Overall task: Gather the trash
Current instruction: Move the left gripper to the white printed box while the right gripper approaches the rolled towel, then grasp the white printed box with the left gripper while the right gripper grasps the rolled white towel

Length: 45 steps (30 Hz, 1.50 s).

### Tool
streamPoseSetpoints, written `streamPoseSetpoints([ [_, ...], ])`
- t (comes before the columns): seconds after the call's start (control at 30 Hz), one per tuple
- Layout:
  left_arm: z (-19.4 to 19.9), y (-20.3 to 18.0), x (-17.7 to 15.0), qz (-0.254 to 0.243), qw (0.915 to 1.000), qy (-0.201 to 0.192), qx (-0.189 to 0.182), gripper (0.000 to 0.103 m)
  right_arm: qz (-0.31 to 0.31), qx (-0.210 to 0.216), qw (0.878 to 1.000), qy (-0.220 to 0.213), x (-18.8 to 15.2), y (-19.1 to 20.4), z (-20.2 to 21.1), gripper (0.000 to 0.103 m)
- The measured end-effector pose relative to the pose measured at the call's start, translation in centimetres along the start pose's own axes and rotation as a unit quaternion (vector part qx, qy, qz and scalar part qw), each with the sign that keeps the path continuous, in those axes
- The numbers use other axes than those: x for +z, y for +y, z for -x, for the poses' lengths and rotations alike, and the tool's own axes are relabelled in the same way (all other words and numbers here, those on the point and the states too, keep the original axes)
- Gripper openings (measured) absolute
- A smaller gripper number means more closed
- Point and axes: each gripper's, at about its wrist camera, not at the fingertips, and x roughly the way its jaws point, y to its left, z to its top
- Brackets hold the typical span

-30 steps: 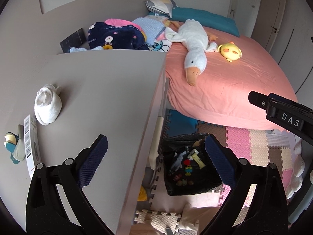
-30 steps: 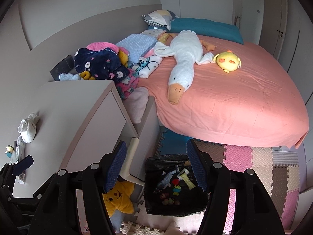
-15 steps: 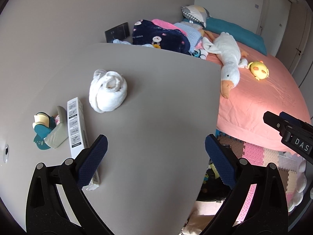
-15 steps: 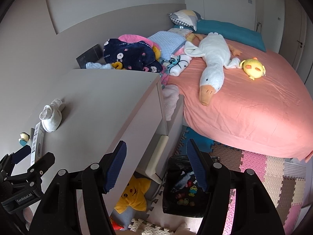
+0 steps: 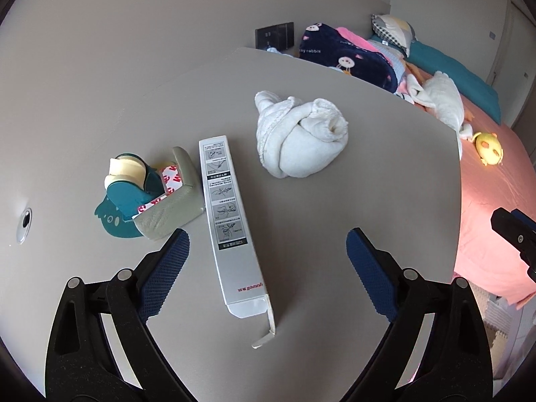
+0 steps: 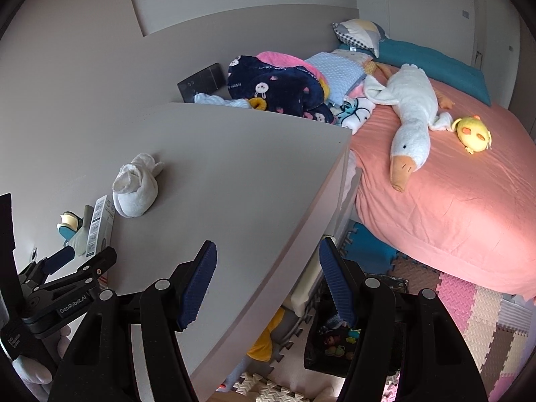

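Left wrist view: the left hand-held gripper hung over the table, its jaws closing, spread either side of a long box without pressing it. A tape holder crowded the box at 9 o'clock; a rolled towel lay at 1 o'clock.

Right wrist view: the right hand-held gripper was spread, empty, over the table edge. The box lay at 9 o'clock, the bin at 5, the bed at 2.
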Motion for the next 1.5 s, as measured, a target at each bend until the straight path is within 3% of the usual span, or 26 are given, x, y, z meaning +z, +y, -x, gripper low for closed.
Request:
streamPoseSetpoints([
  [0.13,-1.3,1.5,-0.2,0.033,0.9993,0.018,-0.004,0.07,0.007,0.011,1.0,0.003,0.6,1.6,-0.7,0.065],
  [0.5,-2.4,3.0,-0.5,0.058,0.9979,0.029,-0.003,0.053,0.025,0.055,0.998,0.021,1.5,6.3,-3.6,0.065],
  [0.57,-2.3,3.0,-0.5,0.056,0.998,0.027,0.005,0.048,0.034,0.058,0.997,0.023,1.8,7.3,-4.1,0.065],
  [0.67,-2.0,3.5,-0.7,0.067,0.9973,0.029,0.001,0.029,0.045,0.067,0.996,0.029,2.4,8.8,-4.9,0.065],
  [0.93,-1.9,4.5,-0.6,0.083,0.996,0.03,-0.015,0.028,0.069,0.068,0.994,0.042,4.5,12.6,-7.6,0.065],
  [1.03,-1.9,5.6,-0.7,0.106,0.994,0.026,-0.004,0.028,0.075,0.055,0.995,0.04,4.8,13.2,-8.5,0.065],
  [1.2,-1.9,7.1,-0.8,0.132,0.991,0.02,0.01,0.028,0.059,0.061,0.996,0.033,5.2,13.5,-9.3,0.071],
  [1.33,-1.8,7.1,-0.8,0.131,0.9911,0.02,0.01,0.028,0.058,0.091,0.994,0.024,5.5,14.1,-9.5,0.078],
  [1.5,-1.8,7.2,-0.8,0.137,0.9904,0.021,0.001,0.028,0.068,0.081,0.994,0.032,5.7,15.4,-10.6,0.078],
])
